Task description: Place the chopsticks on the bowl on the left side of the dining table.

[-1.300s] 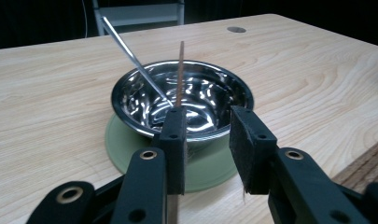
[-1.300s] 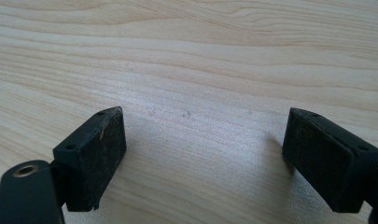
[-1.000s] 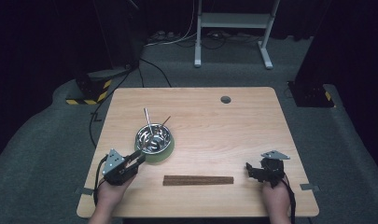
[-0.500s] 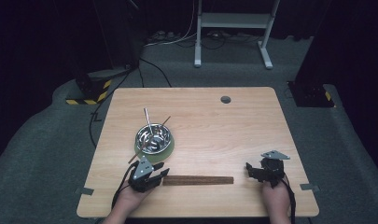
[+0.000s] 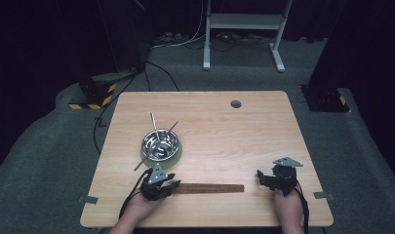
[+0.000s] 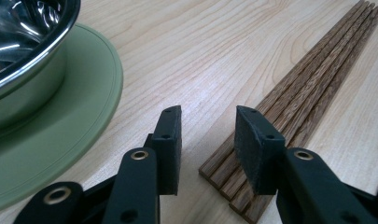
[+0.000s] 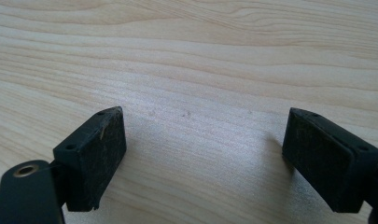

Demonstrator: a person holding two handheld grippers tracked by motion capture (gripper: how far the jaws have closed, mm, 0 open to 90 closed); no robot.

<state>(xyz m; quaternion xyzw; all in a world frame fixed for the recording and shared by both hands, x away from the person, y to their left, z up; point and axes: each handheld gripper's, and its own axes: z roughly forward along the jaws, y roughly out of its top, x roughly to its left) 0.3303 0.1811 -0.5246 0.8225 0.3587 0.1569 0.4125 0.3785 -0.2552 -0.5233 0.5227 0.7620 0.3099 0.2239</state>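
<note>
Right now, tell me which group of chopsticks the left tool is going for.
The flat row of chopsticks lying on the table, its end at the open left tool. The other sticks stand propped in the steel bowl, farther back.

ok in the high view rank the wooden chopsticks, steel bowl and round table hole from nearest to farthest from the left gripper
From the left gripper:
1. wooden chopsticks, right at its jaws, running off to the right.
2. steel bowl, just beyond it on the green mat.
3. round table hole, far side, toward the right.
</note>
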